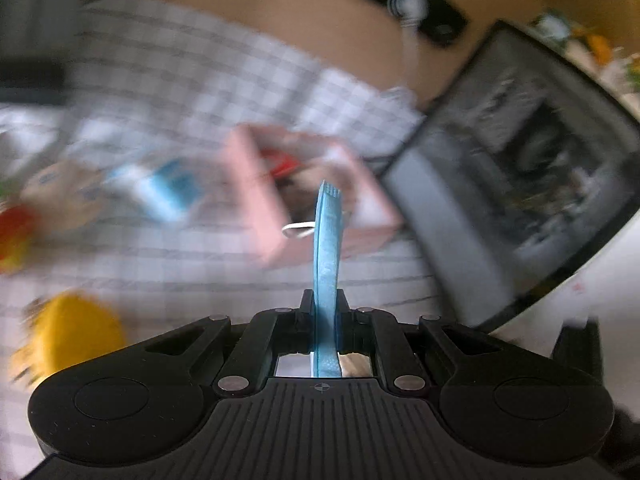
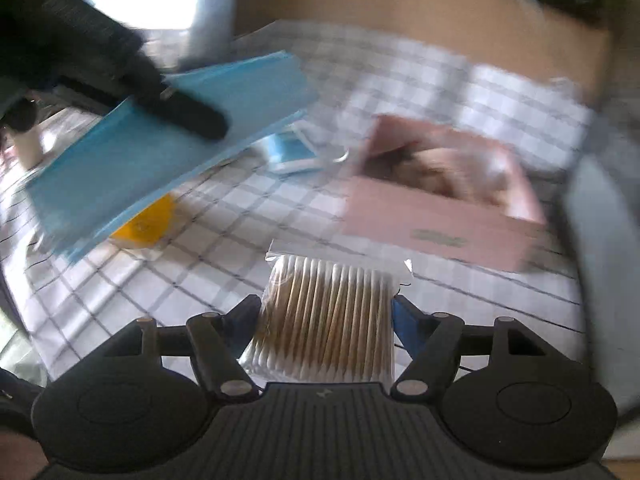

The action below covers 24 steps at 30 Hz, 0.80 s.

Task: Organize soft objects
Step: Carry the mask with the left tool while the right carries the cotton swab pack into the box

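Note:
My left gripper (image 1: 326, 300) is shut on a blue face mask (image 1: 327, 248), seen edge-on with a white ear loop (image 1: 298, 230). In the right wrist view the same mask (image 2: 160, 144) is a flat blue sheet at upper left, pinched by the left gripper's black finger (image 2: 188, 114). My right gripper (image 2: 326, 320) is shut on a clear pack of cotton swabs (image 2: 326, 320), held above the checked cloth. A pink open box (image 1: 316, 196) with soft items inside lies ahead; it also shows in the right wrist view (image 2: 436, 216).
A white checked cloth (image 2: 248, 224) covers the table. On it lie a blue-and-white packet (image 2: 290, 152), a yellow item (image 2: 148, 220) and a yellow soft toy (image 1: 68, 332). A dark framed tray (image 1: 520, 184) stands at right. A brown cardboard wall (image 2: 400, 4) is behind.

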Tool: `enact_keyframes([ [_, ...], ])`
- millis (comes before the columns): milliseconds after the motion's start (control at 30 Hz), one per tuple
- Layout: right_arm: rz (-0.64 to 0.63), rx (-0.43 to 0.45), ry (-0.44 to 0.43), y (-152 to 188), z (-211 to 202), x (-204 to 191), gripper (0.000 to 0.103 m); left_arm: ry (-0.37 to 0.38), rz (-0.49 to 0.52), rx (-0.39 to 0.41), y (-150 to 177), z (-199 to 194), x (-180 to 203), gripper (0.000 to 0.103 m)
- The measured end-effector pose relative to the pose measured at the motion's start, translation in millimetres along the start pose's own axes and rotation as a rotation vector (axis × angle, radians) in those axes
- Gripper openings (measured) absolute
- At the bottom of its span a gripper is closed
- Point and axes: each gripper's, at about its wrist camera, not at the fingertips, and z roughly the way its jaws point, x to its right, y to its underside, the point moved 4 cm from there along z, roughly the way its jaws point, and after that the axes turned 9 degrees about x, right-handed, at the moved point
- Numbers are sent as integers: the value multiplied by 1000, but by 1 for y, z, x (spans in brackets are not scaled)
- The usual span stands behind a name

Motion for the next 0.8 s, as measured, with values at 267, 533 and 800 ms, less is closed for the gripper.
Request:
enact_keyframes([
  [267,31,58,180,5,-48,40,71,97,-107,192,-83,102,31,10],
  [533,36,42,246,19,-68,54,71,-97,-152,175,-62,217,-21,15],
  [800,23,56,211,2,-46,68,71,-263,-114,117,-45,190,-46,18],
])
